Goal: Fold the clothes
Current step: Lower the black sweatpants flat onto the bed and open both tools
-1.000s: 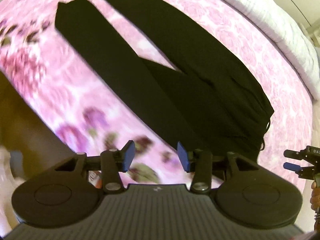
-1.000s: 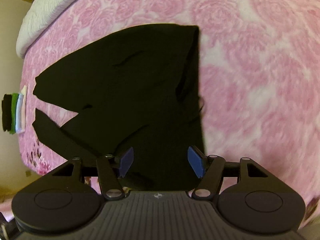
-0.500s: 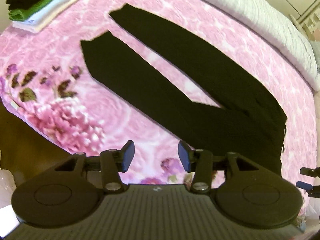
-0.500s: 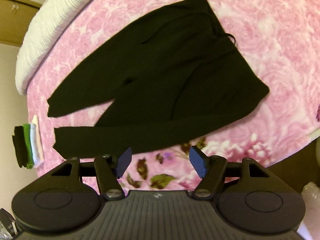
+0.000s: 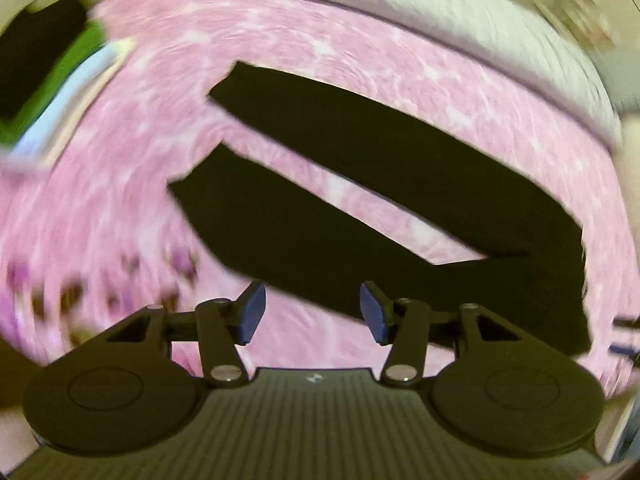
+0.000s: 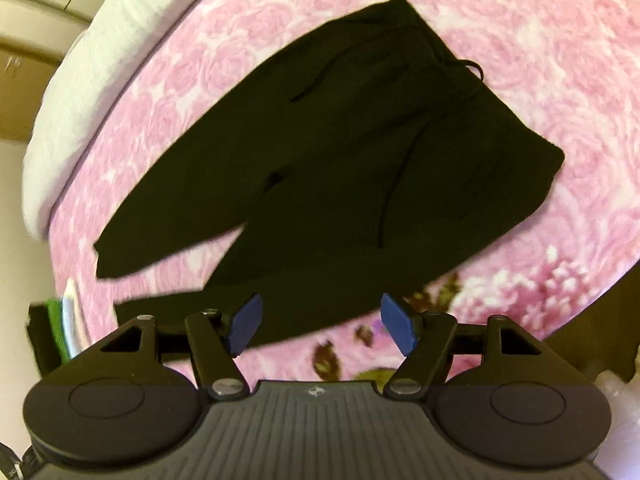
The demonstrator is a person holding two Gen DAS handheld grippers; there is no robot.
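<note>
Black trousers (image 5: 360, 184) lie flat on a pink rose-patterned bedspread (image 5: 280, 32), legs spread in a V. In the left wrist view, which is blurred, my left gripper (image 5: 312, 312) hangs above the near leg, jaws opening, nothing between them. The right wrist view shows the same trousers (image 6: 340, 152) from the waist side, with a drawstring at the waistband. My right gripper (image 6: 320, 328) hovers over the near leg's lower edge, jaws opening and empty. The right gripper's tip (image 5: 624, 340) shows at the left view's right edge.
A stack of folded clothes (image 5: 48, 80), black, green and pale, sits at the bedspread's far left corner, also visible as folded clothes (image 6: 56, 332) at the lower left. A white quilt (image 5: 400, 8) runs along the far side. The bed's near edge drops off at the right (image 6: 600, 320).
Both grippers have drawn back from the trousers and rolled, so more of the bedspread and both legs show. The left view has swept toward the leg ends. Both jaws stand a little wider.
</note>
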